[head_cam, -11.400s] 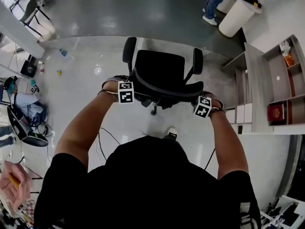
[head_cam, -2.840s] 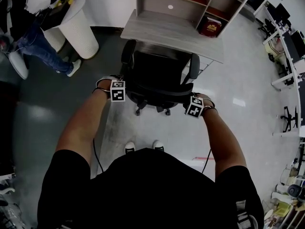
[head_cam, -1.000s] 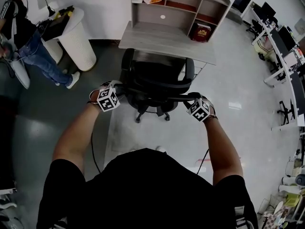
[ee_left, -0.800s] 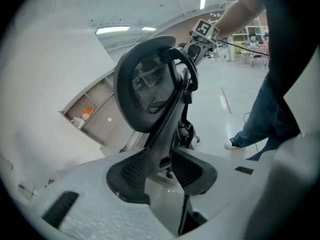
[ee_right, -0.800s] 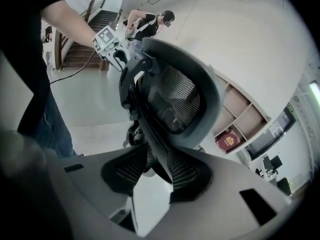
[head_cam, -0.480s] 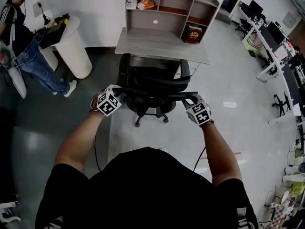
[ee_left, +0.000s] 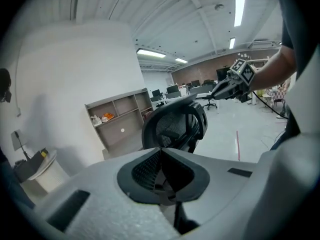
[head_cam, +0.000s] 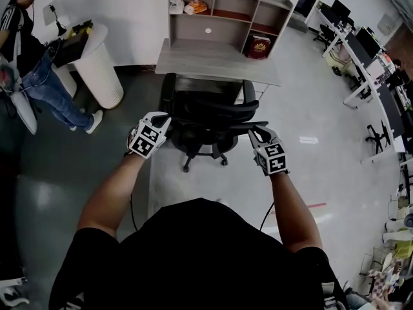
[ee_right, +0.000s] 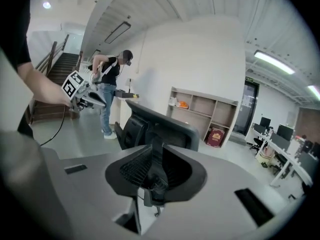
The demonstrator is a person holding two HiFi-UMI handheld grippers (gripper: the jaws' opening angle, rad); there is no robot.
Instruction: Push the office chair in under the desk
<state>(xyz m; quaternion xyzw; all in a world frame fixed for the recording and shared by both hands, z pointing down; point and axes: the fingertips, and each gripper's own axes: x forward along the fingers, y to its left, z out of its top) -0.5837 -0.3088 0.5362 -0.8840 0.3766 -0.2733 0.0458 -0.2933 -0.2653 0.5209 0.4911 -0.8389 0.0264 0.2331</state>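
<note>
Lifted off chair [head_cam: 208, 110] | left tool [head_cam: 164, 117] shut | right tool [head_cam: 256, 132] closing, empty

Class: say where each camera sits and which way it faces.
Head view: on the head, looking down at chair, desk; shows arms, left claw, right claw.
Left claw view: on shut left claw, facing chair; right claw shows.
Right claw view: on right claw, just closing on nothing, facing chair; left claw shows.
All share the chair.
</note>
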